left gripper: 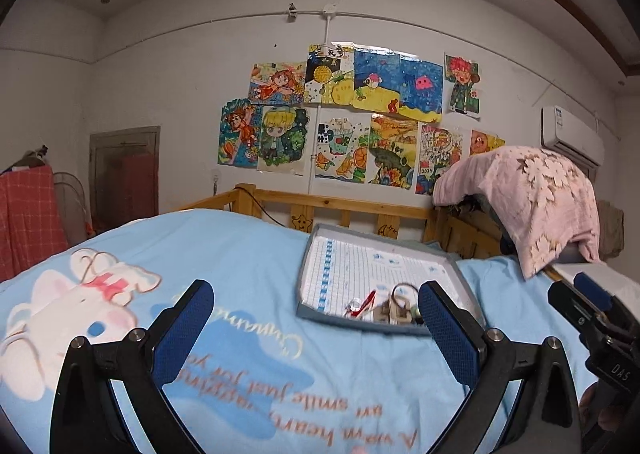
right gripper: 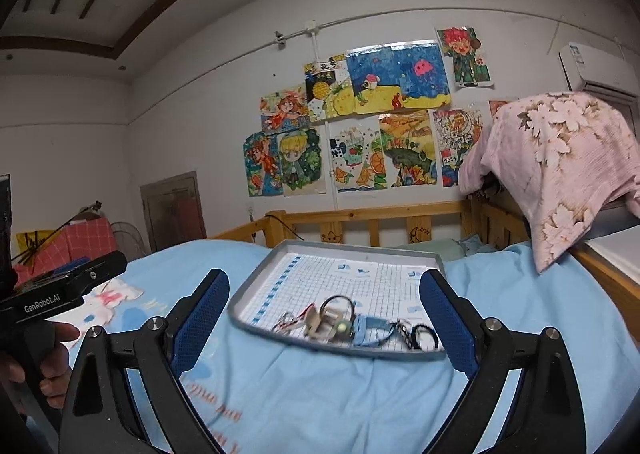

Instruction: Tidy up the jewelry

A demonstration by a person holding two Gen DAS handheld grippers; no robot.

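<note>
Bedroom, blue bedspread (right gripper: 320,394) | tray (right gripper: 256,286) on it; jewelry (right gripper: 340,324) heaped at tray's near edge | right gripper (right gripper: 324,318) spread wide, empty, nearer, jewelry dead ahead | left gripper (left gripper: 316,328) spread wide, empty, tray ahead-right.

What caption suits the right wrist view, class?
Open right gripper faces a grey tray of jewelry on a blue bedspread.

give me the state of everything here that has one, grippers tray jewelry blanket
left gripper: open, empty, above the bedsheet
right gripper: open, empty
tray: flat on the bed, uncovered
jewelry: heaped at the tray's near edge, unsorted
pink blanket: draped over the bed rail
air conditioner: cannot tell if running
</note>
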